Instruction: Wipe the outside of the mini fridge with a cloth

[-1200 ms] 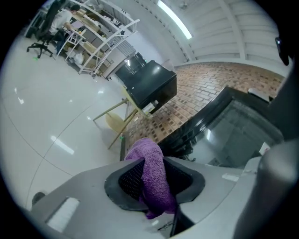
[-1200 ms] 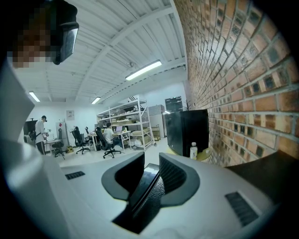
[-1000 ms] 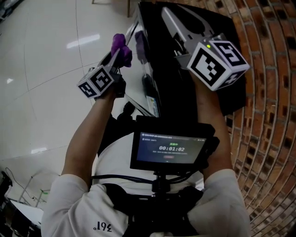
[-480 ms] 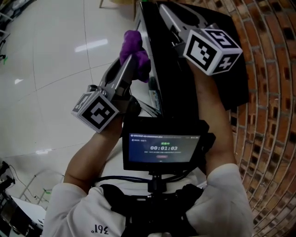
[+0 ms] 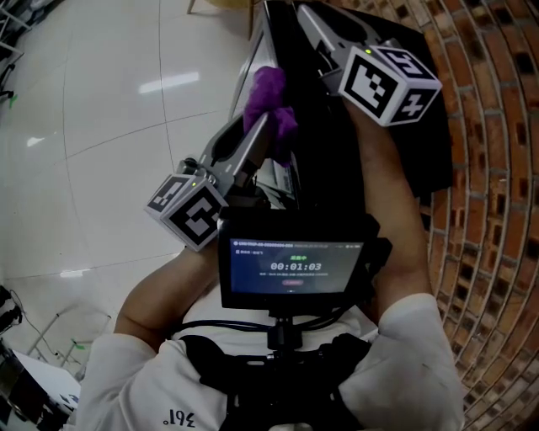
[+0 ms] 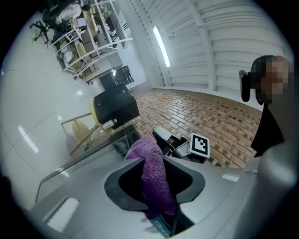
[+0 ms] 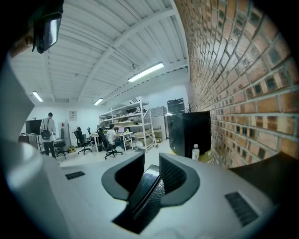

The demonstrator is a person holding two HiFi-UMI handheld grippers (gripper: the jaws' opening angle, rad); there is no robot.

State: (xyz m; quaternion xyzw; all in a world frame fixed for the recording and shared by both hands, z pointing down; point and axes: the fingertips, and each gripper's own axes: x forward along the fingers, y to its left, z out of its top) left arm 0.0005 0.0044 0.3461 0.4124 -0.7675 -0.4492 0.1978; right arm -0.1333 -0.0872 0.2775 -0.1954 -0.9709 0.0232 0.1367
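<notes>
The black mini fridge (image 5: 324, 147) stands against the brick wall, seen from above in the head view. My left gripper (image 5: 271, 126) is shut on a purple cloth (image 5: 269, 91), which it holds at the fridge's upper front edge. In the left gripper view the cloth (image 6: 152, 172) hangs bunched between the jaws and drapes over them. My right gripper (image 5: 305, 18) reaches across the fridge's top. Its jaws (image 7: 152, 175) are closed on a thin, glossy black edge of the fridge (image 7: 142, 198). The right gripper's marker cube (image 6: 198, 145) shows beyond the cloth.
A brick wall (image 5: 488, 168) runs along the right. White tiled floor (image 5: 101, 126) lies to the left. A screen on the chest rig (image 5: 295, 265) sits below the grippers. A second black cabinet (image 7: 189, 128), a bottle (image 7: 195, 151) and distant desks with people (image 7: 112, 135) lie ahead.
The left gripper has risen and swung right with the purple cloth, from beside the fridge's front to its upper edge. The right gripper has stayed where it was.
</notes>
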